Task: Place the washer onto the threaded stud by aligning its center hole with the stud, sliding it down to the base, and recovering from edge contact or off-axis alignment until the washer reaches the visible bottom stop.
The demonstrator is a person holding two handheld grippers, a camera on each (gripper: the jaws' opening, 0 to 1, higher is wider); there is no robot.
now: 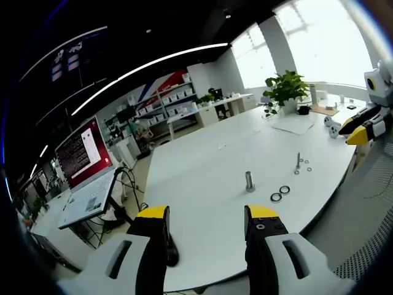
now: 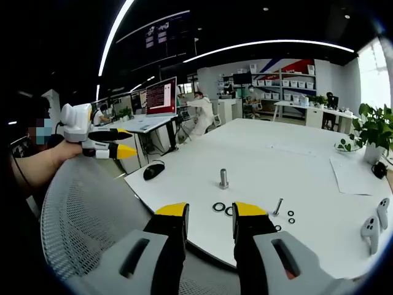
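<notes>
A short threaded stud (image 1: 250,180) stands upright on the white table (image 1: 202,166), with two dark washers (image 1: 280,193) lying just to its right. My left gripper (image 1: 207,215) hovers open and bare over the near table edge, well short of the stud. From the right edge of that view comes my right gripper (image 1: 355,130), held high above the table. In the right gripper view the stud (image 2: 224,178) is ahead and the washers (image 2: 223,209) lie just beyond my right gripper (image 2: 210,212), open and bare. A hand holds the left gripper (image 2: 123,141) open at the left.
A thin bolt (image 2: 278,206) with small washers (image 2: 291,217) lies right of the stud. A black mouse (image 2: 153,170), a laptop (image 1: 86,160), paper (image 1: 295,123), a plant (image 1: 285,89) and white controllers (image 2: 371,228) sit around the table. A mesh chair back (image 2: 86,209) is near the edge.
</notes>
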